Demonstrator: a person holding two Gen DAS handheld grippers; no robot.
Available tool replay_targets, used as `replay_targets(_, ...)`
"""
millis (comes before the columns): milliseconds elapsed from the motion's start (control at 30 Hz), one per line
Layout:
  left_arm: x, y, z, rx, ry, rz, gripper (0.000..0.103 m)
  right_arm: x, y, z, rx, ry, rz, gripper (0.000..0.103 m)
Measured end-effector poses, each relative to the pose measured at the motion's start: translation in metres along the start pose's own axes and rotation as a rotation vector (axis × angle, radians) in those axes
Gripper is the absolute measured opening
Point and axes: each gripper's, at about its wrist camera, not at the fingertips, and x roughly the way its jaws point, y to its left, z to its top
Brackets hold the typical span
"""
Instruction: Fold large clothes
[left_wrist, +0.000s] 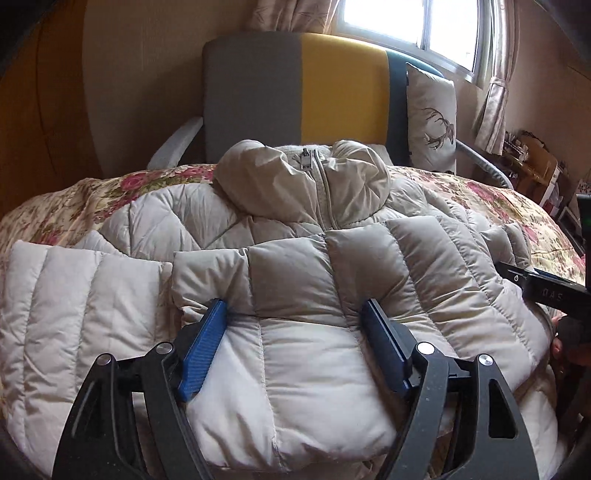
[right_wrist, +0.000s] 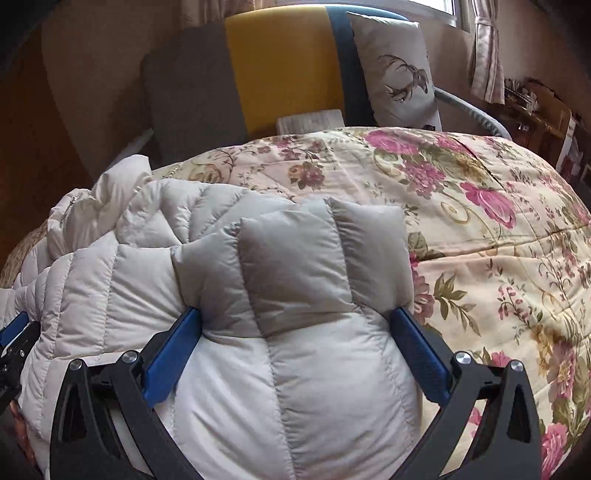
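Between my blue-padded left tongs (left_wrist: 295, 317) lies the pale grey quilted puffer jacket (left_wrist: 306, 258); beyond it, a cream bedspread with pink roses (right_wrist: 480, 229) and a grey-and-yellow headboard (left_wrist: 295, 92).

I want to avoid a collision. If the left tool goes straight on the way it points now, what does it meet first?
Most likely the puffy jacket: the left tool stands open with the folded hem bulging between its fingers. Depth is unclear.

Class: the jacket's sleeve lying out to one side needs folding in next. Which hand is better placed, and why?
Left. The loose sleeve lies just beside the left gripper, its jaws open; the right gripper works the jacket's far edge.
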Motion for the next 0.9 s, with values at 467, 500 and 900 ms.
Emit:
replay_targets(467, -0.055, 0.006, -0.005, -0.015, -0.002, -0.055, 0.092, -0.072, -0.009, -0.017, 0.062, 0.038, 0.062, 0.101)
replay_targets(500, -0.067, 0.008, -0.011, -0.019, -0.013, -0.061, 0.093, -0.083, -0.011, -0.025, 0.058, 0.036, 0.084, 0.101)
replay_targets(900, -0.158, 0.047, -0.115, -0.207, -0.03, -0.111, 0.097, -0.163, -0.047, -0.117, 0.093, -0.029, 0.16, 0.101)
